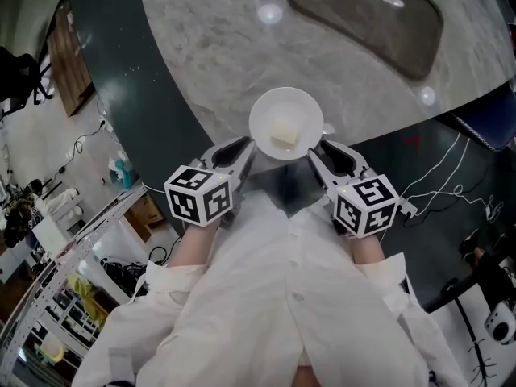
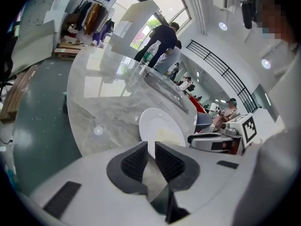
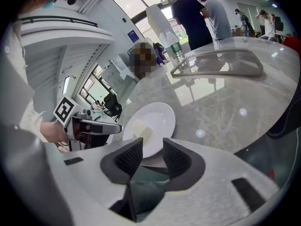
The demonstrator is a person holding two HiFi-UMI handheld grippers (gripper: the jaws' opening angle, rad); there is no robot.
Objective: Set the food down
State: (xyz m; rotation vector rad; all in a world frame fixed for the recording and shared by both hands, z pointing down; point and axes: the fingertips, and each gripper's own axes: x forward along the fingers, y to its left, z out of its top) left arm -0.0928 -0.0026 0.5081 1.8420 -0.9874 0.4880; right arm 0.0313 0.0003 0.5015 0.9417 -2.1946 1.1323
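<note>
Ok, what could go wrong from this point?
The plate sits near the table edge, and the left gripper is clamped on its rim: pulling back unopened could drag it off. The right gripper is open with the rim between its jaws; lifting could tip the plate and slide the food.

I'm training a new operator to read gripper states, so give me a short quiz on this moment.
1. True or false: the fingers of the right gripper clamp the white plate.
2. What lies on the plate? A) a pale block of food B) a spoon C) nothing
3. Which gripper's fingers pinch the plate's rim?
Key: 1 false, they stand apart; 2 A; 3 the left gripper.
</note>
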